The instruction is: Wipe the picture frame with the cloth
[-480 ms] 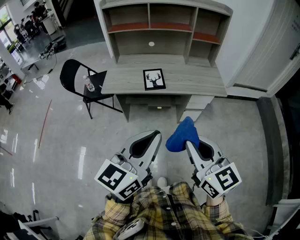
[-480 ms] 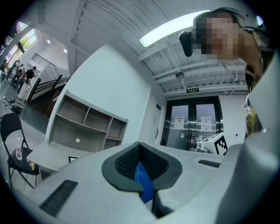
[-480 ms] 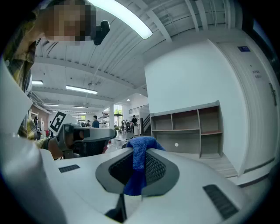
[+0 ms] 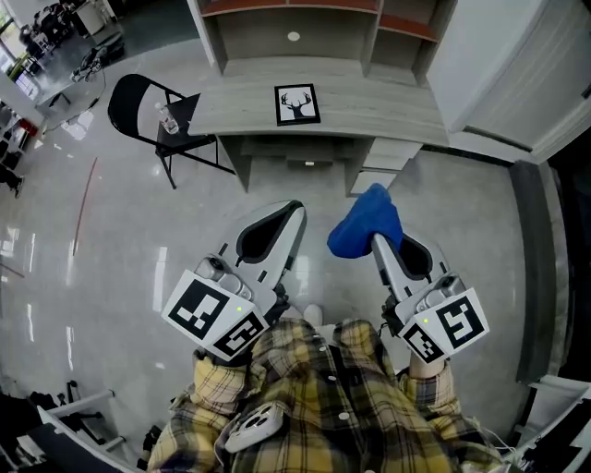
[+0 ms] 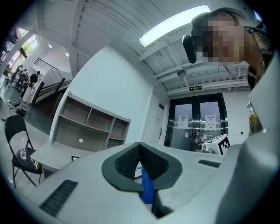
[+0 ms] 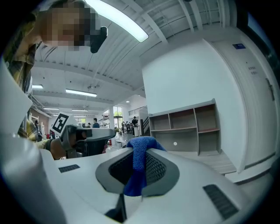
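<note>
The picture frame (image 4: 297,103), black with a deer print, lies flat on the grey desk (image 4: 388,109) well ahead of both grippers; in the left gripper view it is a small dark patch (image 5: 75,158). My right gripper (image 4: 374,238) is shut on the blue cloth (image 4: 365,222), which bunches over its tip and hangs between the pads (image 6: 136,168). My left gripper (image 4: 294,211) is shut with its pads together (image 5: 140,151) and holds nothing that I can see. Both grippers point level toward the desk, side by side over the floor.
Open shelves (image 4: 295,28) rise at the back of the desk. A black folding chair (image 4: 138,103) with a bottle (image 4: 167,118) on its seat stands left of the desk. A white wall unit (image 4: 517,74) is at the right. Glossy floor lies between me and the desk.
The desk, the frame and both grippers sit higher in the head view, and more of the plaid shirt shows. The cloth stays in the right gripper.
</note>
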